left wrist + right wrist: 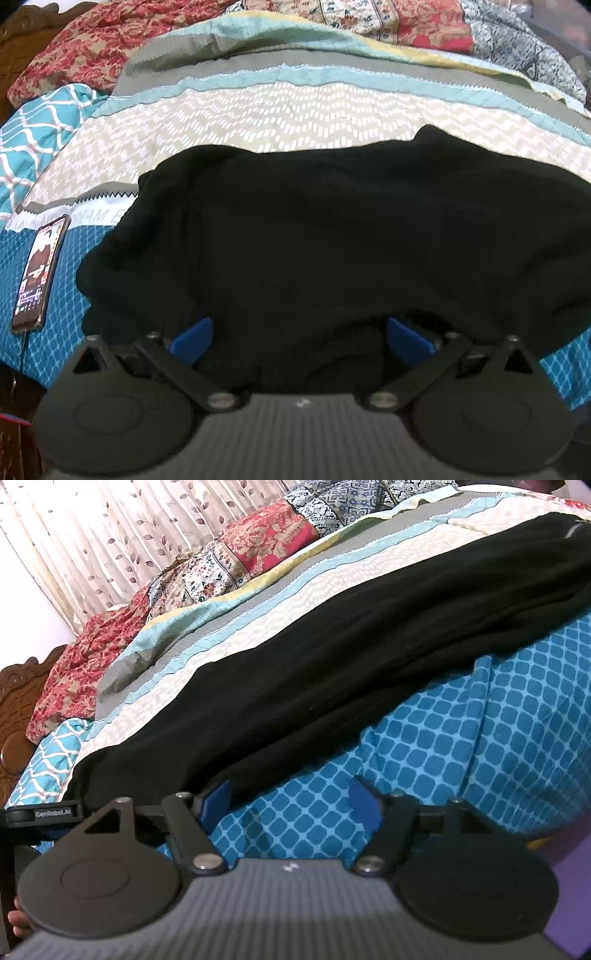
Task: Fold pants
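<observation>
Black pants (332, 229) lie bunched across the bed, filling the middle of the left wrist view. My left gripper (299, 338) stands open at their near edge. Its blue pads (192, 339) are spread wide, with a fold of the dark cloth lying loose between them. In the right wrist view the pants (332, 657) stretch as a long band from lower left to upper right. My right gripper (291, 803) is open beside their near edge. Its left pad (218, 801) is at the hem, and only blue bedsheet (480, 738) shows between the jaws.
A phone (38, 269) with a lit screen and a cable lies on the sheet at the left. Striped bedding (295, 74) and red floral quilts (74, 48) are piled behind the pants. A wooden headboard (14, 709) and a curtain (92, 535) stand beyond.
</observation>
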A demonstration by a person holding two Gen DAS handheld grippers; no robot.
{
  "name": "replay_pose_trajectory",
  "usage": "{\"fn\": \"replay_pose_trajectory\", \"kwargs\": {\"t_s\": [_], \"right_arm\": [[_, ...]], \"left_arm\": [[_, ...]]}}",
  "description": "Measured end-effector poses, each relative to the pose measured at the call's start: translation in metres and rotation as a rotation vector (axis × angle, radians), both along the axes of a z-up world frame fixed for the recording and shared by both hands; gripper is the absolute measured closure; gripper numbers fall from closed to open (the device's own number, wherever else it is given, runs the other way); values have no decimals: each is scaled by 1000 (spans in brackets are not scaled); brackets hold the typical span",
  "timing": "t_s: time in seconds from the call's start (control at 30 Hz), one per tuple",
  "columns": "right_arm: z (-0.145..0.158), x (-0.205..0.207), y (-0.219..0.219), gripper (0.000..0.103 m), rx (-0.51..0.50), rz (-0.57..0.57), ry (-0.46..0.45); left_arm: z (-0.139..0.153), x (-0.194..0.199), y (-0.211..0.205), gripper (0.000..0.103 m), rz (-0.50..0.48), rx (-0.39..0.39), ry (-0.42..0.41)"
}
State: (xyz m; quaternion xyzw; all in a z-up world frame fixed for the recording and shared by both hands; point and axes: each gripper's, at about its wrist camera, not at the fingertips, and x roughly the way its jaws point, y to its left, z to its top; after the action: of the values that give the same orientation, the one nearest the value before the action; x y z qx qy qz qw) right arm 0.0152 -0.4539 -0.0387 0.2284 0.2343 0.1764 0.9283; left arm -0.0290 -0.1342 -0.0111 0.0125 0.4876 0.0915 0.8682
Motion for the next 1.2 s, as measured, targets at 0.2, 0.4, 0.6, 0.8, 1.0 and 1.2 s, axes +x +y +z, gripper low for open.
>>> {"fn": "replay_pose_trajectory", "kwargs": {"t_s": [0.2,0.4,0.6,0.8,1.0,1.2], "right_arm": [[1,-1,3,25,-8,2,-7],[2,0,8,23,-4,0,-9],[2,0,4,23,6,6,-9],[2,-2,3,22,13,9,-12],[2,-2,2,22,22,10,-13],[2,-4,-1,22,37,13,-10]], "left_arm": [[-5,2,1,0,-9,-1,25],[-2,2,5,0,-8,-33,33],[26,-3,12,0,-10,-82,-56],[41,-10,2,0,-101,-127,-129],[4,1,14,0,-63,-161,28],[-3,0,15,0,-49,-102,50]]}}
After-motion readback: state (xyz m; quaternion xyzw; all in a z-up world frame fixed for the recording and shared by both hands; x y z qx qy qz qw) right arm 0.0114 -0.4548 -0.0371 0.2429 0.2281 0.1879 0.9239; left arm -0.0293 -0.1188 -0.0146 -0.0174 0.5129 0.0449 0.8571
